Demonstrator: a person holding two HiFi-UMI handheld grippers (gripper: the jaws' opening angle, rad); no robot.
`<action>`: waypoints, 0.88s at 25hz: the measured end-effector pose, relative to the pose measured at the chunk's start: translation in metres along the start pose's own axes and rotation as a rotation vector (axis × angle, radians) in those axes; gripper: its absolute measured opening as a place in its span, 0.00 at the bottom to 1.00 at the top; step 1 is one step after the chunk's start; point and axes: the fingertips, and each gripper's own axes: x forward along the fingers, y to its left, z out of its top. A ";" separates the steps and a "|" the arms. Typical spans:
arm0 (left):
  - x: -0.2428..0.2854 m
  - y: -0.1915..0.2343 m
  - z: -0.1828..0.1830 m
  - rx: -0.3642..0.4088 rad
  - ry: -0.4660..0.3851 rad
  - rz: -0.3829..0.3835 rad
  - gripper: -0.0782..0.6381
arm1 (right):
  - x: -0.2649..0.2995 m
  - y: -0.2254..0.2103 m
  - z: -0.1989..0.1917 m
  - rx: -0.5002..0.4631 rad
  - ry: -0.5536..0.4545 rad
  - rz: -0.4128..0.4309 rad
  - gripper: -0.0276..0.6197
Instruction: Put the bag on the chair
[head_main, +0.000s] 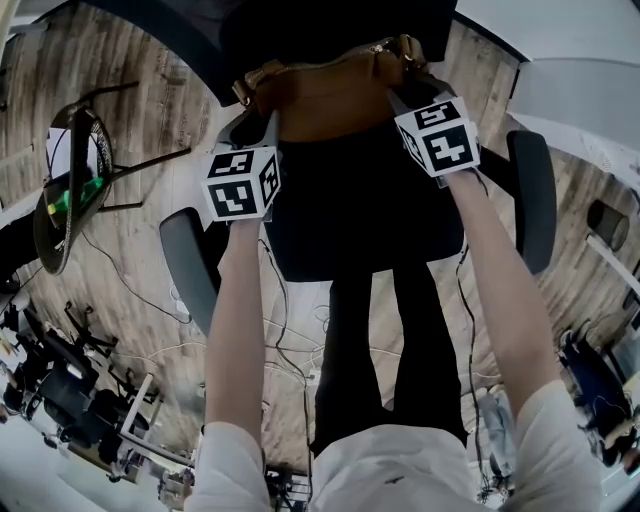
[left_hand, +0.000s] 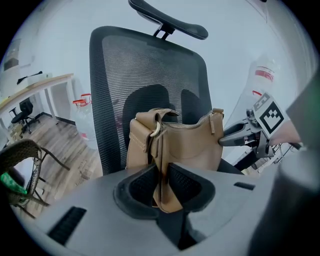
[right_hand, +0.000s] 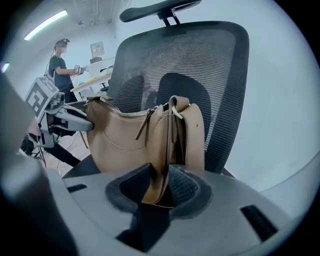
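Note:
A tan leather bag (head_main: 330, 100) stands upright on the black seat (head_main: 350, 220) of an office chair, against its mesh back (left_hand: 150, 65). My left gripper (left_hand: 162, 187) is shut on the bag's left end, its pads pressed on the strap fold. My right gripper (right_hand: 159, 187) is at the bag's right end; the bag's edge (right_hand: 175, 135) lies between the jaws, with a dark gap beside one pad. In the head view both grippers, the left (head_main: 264, 122) and the right (head_main: 402, 100), flank the bag.
The chair's armrests (head_main: 190, 265) (head_main: 535, 195) stick out on both sides. A wicker stool (head_main: 70, 190) with a green item stands at the left. Cables lie on the wooden floor (head_main: 150, 300). A person (right_hand: 60, 65) stands far back by a desk.

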 end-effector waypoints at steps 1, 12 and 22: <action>0.001 0.000 -0.001 0.001 0.002 0.000 0.21 | 0.001 0.000 -0.001 0.003 0.000 0.001 0.23; 0.006 0.004 -0.002 -0.015 0.005 0.017 0.22 | 0.006 -0.005 -0.002 0.009 0.016 -0.009 0.23; 0.011 0.005 0.000 -0.036 -0.008 0.045 0.22 | 0.009 -0.007 0.001 0.016 0.022 -0.040 0.24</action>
